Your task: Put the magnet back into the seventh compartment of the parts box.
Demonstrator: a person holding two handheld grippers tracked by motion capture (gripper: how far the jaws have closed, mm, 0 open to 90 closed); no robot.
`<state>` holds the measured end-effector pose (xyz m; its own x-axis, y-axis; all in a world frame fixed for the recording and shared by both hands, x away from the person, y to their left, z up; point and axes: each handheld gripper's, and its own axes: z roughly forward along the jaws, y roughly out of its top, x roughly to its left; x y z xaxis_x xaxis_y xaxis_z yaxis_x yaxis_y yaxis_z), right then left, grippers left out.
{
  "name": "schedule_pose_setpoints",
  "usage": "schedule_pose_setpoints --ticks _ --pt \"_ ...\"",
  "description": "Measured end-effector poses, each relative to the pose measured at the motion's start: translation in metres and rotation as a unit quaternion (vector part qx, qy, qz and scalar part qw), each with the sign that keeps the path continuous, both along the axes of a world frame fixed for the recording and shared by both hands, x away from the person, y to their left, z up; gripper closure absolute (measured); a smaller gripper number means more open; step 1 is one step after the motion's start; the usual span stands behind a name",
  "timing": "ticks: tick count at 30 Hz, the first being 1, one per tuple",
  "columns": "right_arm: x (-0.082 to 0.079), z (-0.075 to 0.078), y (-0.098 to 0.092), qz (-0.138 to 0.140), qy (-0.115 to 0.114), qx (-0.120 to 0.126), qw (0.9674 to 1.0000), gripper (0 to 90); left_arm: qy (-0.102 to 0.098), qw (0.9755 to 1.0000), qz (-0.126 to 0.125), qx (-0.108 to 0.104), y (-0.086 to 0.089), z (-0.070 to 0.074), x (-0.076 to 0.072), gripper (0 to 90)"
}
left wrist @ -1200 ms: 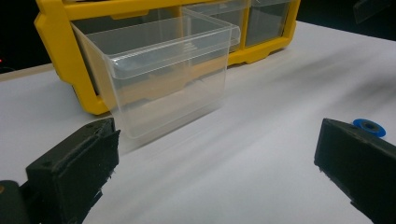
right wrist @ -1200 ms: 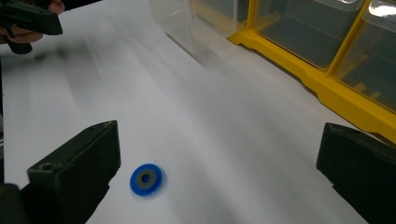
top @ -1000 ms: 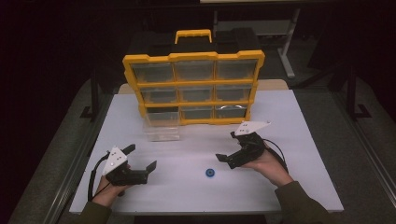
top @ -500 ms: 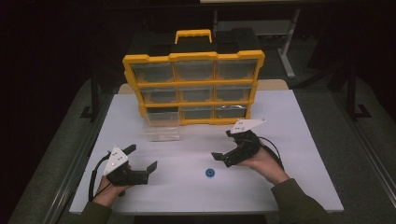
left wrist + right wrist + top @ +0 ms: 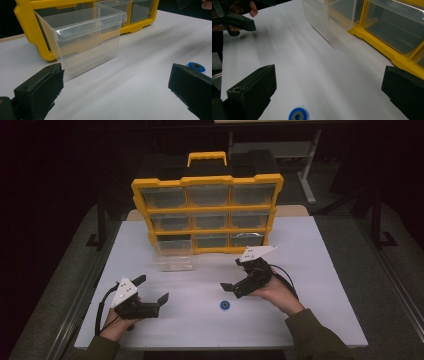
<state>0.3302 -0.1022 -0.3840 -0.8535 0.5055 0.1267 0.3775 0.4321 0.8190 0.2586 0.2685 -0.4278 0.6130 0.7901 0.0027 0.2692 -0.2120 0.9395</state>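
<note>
The small blue ring [image 5: 225, 305] lay flat on the white table [image 5: 320, 270], toward the near edge and roughly midway between your two hands. In the right gripper view it sat low between the jaws, closer to the left jaw, with a pale centre. Your right gripper [image 5: 231, 289] hung just beyond the ring and slightly to its right, near it but not touching; its jaws stood wide apart and held nothing. Your left gripper [image 5: 151, 290] rested well to the left of the ring, near the table's near-left corner, its jaws also spread wide and empty. In the left gripper view the ring showed at the far right, just above the right jaw.

Farther back, a clear plastic drawer [image 5: 173, 255] stood pulled out on the table, just in front of the lower-left bay of the yellow organiser [image 5: 207, 181]. That organiser stood upright at the far middle of the table, with three rows of clear drawers and a handle on top.
</note>
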Motion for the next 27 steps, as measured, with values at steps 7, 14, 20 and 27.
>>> schedule_pose_setpoints --ticks 7,14,20,27 --pt "0.0014 -0.0033 0.0054 0.013 0.007 -0.005 0.9999 0.0 -0.002 1.0 -0.001 0.002 0.0005 0.0001 0.0002 0.0" --pt "0.0005 -0.0053 0.0068 0.019 0.017 -0.017 0.9995 0.0 0.0 1.0 -0.001 0.002 0.0003 -0.0005 0.0004 0.0" --pt "-0.0005 -0.0058 0.0072 0.024 0.016 -0.022 0.9993 0.0 0.0 1.0 -0.002 0.006 0.0006 -0.0004 0.0004 0.0" --pt "-0.0025 -0.0079 0.01 0.03 0.022 -0.038 0.9986 0.0 0.0 1.0 -0.001 0.003 0.0002 -0.0007 0.0004 0.0"
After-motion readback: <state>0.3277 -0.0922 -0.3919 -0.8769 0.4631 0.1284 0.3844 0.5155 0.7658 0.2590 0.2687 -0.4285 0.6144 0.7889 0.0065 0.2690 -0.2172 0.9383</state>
